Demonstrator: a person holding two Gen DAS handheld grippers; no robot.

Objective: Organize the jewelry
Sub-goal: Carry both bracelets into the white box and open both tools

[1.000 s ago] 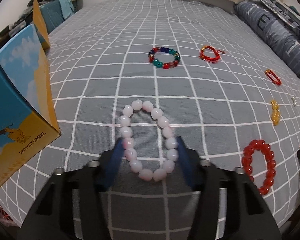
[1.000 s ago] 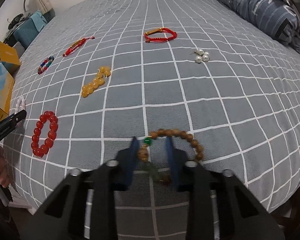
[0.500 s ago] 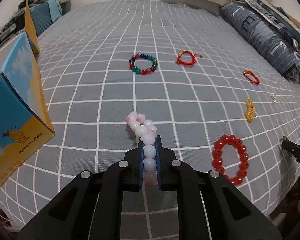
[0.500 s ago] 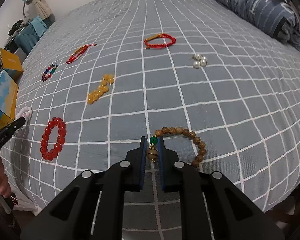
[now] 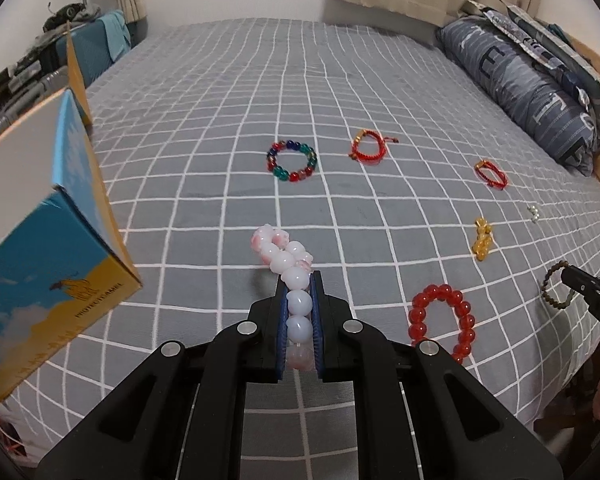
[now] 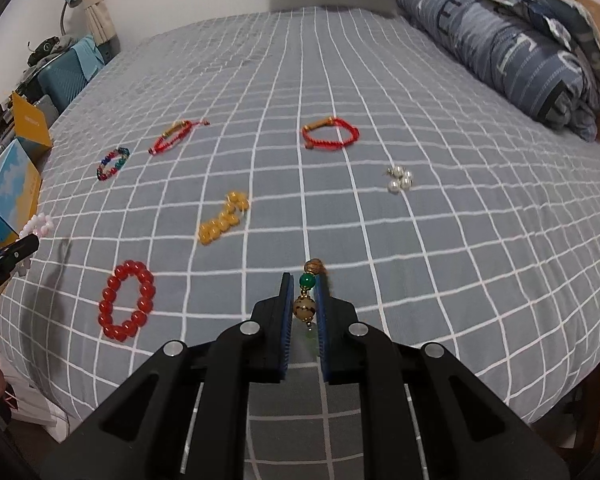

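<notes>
My left gripper is shut on a pale pink bead bracelet, squeezed flat and held above the grey checked bedspread. My right gripper is shut on a brown wooden bead bracelet with a green bead, also lifted; it shows hanging at the right edge of the left wrist view. An open blue-and-yellow box stands at the left. The pink bracelet also shows at the left edge of the right wrist view.
Lying on the bed are a red bead bracelet, a yellow bead bracelet, a multicoloured bead bracelet, two red cord bracelets and pearl earrings. Pillows lie at the far right.
Both grippers closed on their bracelets, pink in the left and wooden in the right, and lifted them off the bedspread. Both views have risen and tilted up.
</notes>
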